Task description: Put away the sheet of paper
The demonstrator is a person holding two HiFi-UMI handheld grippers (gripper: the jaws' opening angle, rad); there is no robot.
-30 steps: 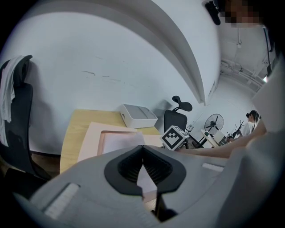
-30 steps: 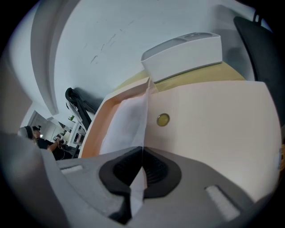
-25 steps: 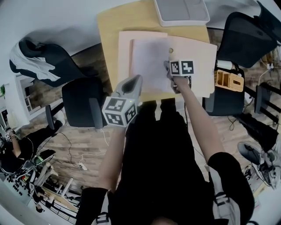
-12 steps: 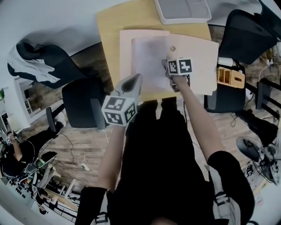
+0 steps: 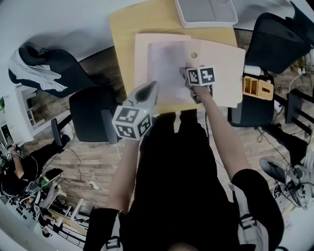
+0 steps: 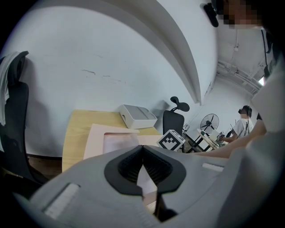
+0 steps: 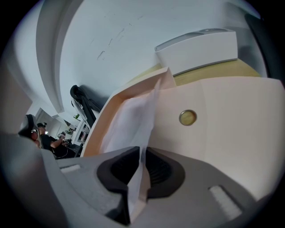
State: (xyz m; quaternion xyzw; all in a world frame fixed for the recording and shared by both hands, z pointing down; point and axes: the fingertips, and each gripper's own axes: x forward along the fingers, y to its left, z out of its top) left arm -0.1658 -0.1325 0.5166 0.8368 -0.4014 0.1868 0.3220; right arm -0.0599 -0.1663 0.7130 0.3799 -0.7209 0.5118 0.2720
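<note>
A white sheet of paper (image 5: 167, 68) lies inside an open pink folder (image 5: 223, 78) on the wooden table (image 5: 122, 29). My right gripper (image 5: 188, 76) is at the sheet's right edge, beside the folder's brass snap (image 7: 187, 117). Its jaws have just been opening. The edge of the sheet (image 7: 133, 120) still stands upright in the narrow gap of the right gripper (image 7: 143, 153), with the pads no longer pressing it. My left gripper (image 5: 151, 88) hovers over the table's near edge, left of the folder (image 6: 95, 138). In its own view the left gripper (image 6: 142, 149) is shut on nothing.
A white tray (image 5: 206, 12) stands at the table's far edge behind the folder. Black office chairs stand to the left (image 5: 91, 115) and right (image 5: 277, 39) of the table. A small wooden organiser (image 5: 256, 88) sits to the right.
</note>
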